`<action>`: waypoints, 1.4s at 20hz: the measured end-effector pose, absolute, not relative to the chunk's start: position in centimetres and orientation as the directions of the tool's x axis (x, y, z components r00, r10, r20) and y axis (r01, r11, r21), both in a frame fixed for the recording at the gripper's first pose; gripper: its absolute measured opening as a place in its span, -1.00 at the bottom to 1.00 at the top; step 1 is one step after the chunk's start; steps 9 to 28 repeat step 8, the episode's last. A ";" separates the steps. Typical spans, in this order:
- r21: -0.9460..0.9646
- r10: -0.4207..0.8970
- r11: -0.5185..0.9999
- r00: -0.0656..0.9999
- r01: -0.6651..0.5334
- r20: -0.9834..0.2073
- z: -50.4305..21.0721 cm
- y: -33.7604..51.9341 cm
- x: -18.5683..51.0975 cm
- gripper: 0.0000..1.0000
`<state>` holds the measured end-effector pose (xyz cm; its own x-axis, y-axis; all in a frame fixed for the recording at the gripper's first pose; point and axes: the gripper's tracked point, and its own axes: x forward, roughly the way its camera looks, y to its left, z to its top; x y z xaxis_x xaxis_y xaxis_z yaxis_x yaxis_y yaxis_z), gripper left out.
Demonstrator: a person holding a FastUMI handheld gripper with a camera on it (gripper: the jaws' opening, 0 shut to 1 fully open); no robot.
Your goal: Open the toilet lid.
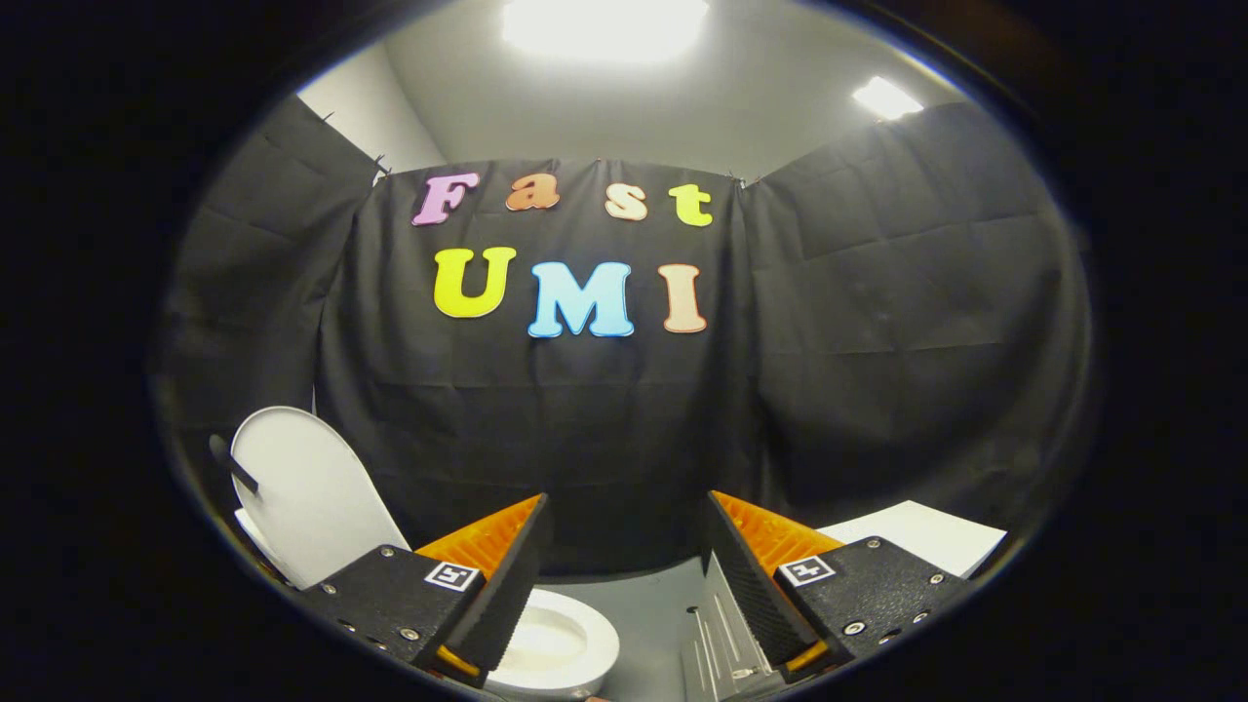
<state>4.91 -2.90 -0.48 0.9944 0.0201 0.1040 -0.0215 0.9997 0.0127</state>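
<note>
We are holding the gripper (pixel 624 575) raised and level, jaws released and gripping nothing, with booth wall showing in the wide gap between them. We judge the task done: the smooth white oval toilet lid (pixel 302 492) is standing upright beyond the left finger, tilted back toward the wall. Below the fingers the white toilet bowl (pixel 561 648) is lying exposed. A white flat panel (pixel 926 536) is sitting past the right finger.

One toilet (pixel 556 648), one raised lid (pixel 307 492), one claw (pixel 624 595) gaping, two ceiling lights (pixel 604 24).
</note>
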 end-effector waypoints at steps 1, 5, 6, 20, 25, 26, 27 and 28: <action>0.004 0.027 1.000 0.994 -0.028 0.109 -0.9 -2.8 4.0 0.92; 0.023 0.040 0.999 0.992 -0.043 0.123 -3.6 -1.5 0.3 0.91; 0.031 0.050 0.998 0.992 -0.054 0.112 -4.5 -0.8 -0.5 0.91; 0.022 0.069 0.997 0.994 -0.071 0.087 -6.2 0.7 -1.9 0.91; 0.022 0.069 0.997 0.994 -0.071 0.087 -6.2 0.7 -1.9 0.91; 0.022 0.069 0.997 0.994 -0.071 0.087 -6.2 0.7 -1.9 0.91; 0.022 0.069 0.997 0.994 -0.071 0.087 -6.2 0.7 -1.9 0.91; 0.022 0.069 0.997 0.994 -0.071 0.087 -6.2 0.7 -1.9 0.91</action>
